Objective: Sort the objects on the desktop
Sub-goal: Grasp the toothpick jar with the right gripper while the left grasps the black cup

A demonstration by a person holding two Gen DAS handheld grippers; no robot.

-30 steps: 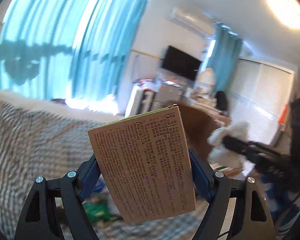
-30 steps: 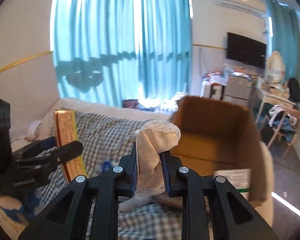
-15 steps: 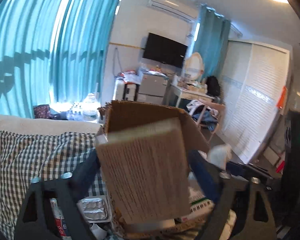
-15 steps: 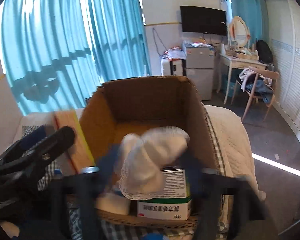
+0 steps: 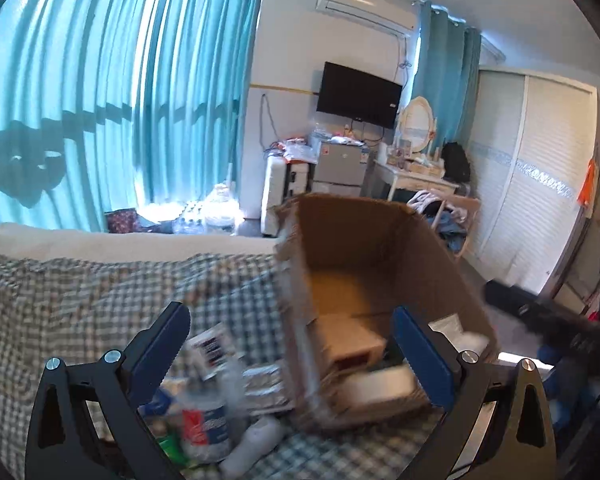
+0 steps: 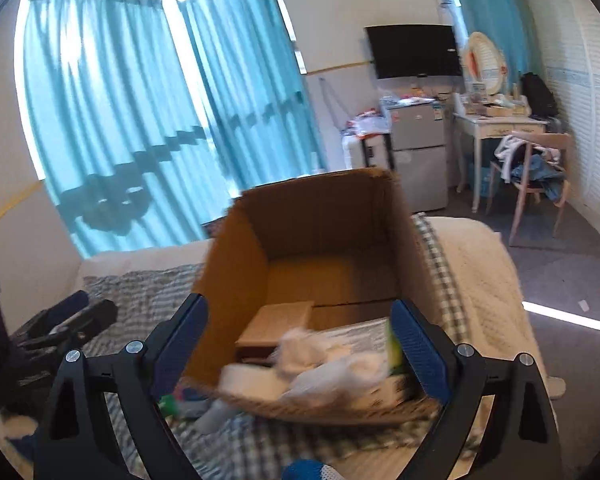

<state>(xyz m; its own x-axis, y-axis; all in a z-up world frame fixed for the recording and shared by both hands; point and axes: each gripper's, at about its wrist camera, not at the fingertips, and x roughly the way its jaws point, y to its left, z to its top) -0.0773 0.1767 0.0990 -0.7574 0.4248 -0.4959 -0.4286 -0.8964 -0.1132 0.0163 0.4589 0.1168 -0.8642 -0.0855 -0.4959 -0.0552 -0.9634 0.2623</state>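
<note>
Teal curtains (image 6: 112,128) are glowing behind a bed (image 6: 476,264) covered with a checked blanket (image 5: 80,292), and that bed, not any worktop, is carrying everything. An open cardboard box (image 6: 320,236) is sitting toward the bed's right side, close to the edge where the cream cover is dropping off to the floor.

Both claws are hanging over the box's near rim. The left claw (image 5: 292,344) is standing spread wide with nothing between its blue pads, and the right claw (image 6: 300,340) is likewise gaping and gripping nothing. Inside the box, a small brown carton (image 6: 276,326) is lying against the left wall, and a white cloth (image 6: 320,360) is lying blurred in the near part among pale packets I cannot make out. So those two pieces look sorted.

Outside the box, on the blanket just beside its left wall, a heap is waiting: a bottle with a red and blue label (image 5: 204,424), a white tube (image 5: 252,444), a foil blister pack (image 5: 264,380) and something green, too smeared to name.

My worry is the box itself. It is resting on soft bedding near the drop, and a claw nudging its rim while reaching for the heap could tip or slide it. The heap is also crowded, with things touching one another, so a wide claw coming down there may pinch two items together or roll the bottle away. The blister pack is lying flat and will probably be awkward to lift off cloth.
</note>
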